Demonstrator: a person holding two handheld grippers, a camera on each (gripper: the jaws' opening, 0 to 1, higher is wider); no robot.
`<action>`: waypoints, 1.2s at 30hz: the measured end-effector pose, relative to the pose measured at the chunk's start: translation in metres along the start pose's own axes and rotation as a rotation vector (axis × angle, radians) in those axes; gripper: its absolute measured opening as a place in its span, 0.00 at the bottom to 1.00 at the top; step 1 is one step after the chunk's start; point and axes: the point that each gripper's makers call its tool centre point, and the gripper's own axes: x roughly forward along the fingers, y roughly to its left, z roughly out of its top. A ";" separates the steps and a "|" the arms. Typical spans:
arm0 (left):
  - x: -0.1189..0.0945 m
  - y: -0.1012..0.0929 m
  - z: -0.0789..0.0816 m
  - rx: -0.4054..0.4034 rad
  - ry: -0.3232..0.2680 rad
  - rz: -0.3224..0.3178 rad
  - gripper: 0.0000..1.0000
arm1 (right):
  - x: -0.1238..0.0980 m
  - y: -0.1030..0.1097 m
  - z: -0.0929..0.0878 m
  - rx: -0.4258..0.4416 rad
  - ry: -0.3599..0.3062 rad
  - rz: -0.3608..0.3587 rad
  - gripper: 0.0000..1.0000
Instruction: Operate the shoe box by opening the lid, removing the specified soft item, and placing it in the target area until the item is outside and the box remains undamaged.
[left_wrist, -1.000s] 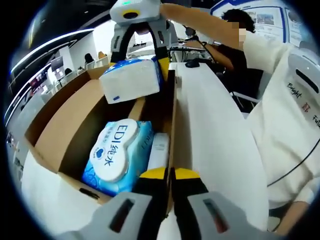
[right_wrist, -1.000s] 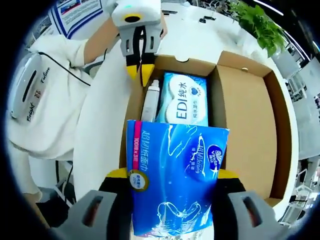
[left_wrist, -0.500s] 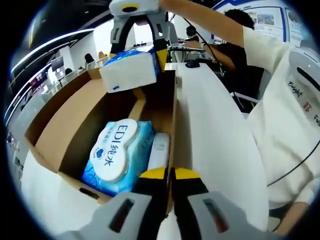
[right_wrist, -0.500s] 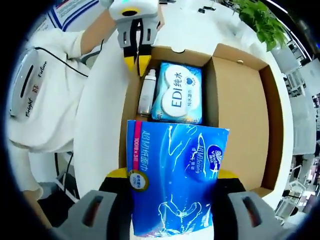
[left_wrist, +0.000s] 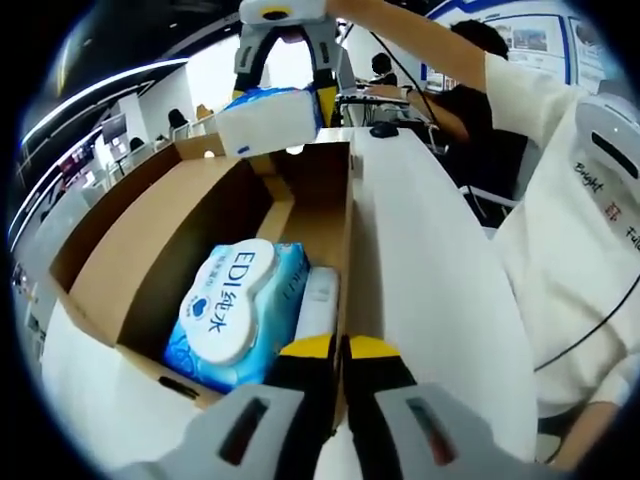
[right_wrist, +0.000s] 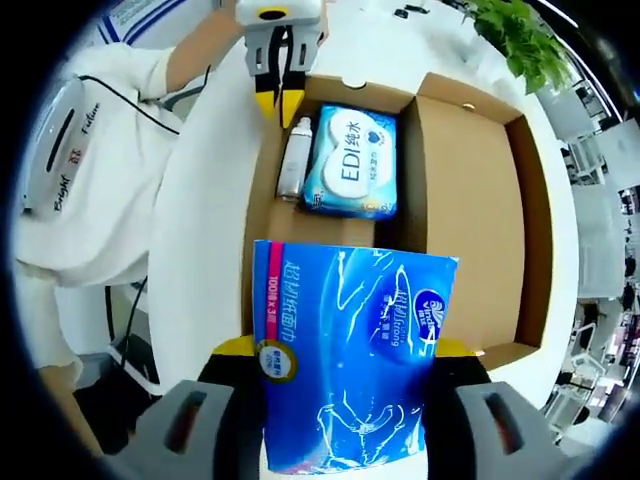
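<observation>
White table (right_wrist: 205, 230) bears box (right_wrist: 470, 190); wipes (right_wrist: 350, 165) inside.

Blue tissue pack (right_wrist: 345, 360) is covering the right gripper's (right_wrist: 340, 355) jaw tips and the box (right_wrist: 470, 190) floor behind it. Bottle (left_wrist: 318, 300) beside the wipes pack (left_wrist: 235, 305) is showing just a sliver, label unreadable.

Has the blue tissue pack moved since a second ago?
Yes. In the left gripper view the tissue pack, held by the right gripper, has risen from inside the cardboard box to above its far rim.
</observation>
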 end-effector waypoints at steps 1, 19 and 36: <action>0.000 0.000 0.000 0.000 -0.001 -0.001 0.02 | 0.000 0.001 -0.003 0.003 0.003 0.002 0.62; 0.001 0.002 0.002 -0.003 -0.002 -0.003 0.02 | -0.023 -0.005 -0.048 0.022 0.016 -0.043 0.62; 0.001 0.001 0.003 -0.005 -0.022 -0.004 0.02 | -0.014 -0.005 -0.085 0.053 0.046 -0.057 0.62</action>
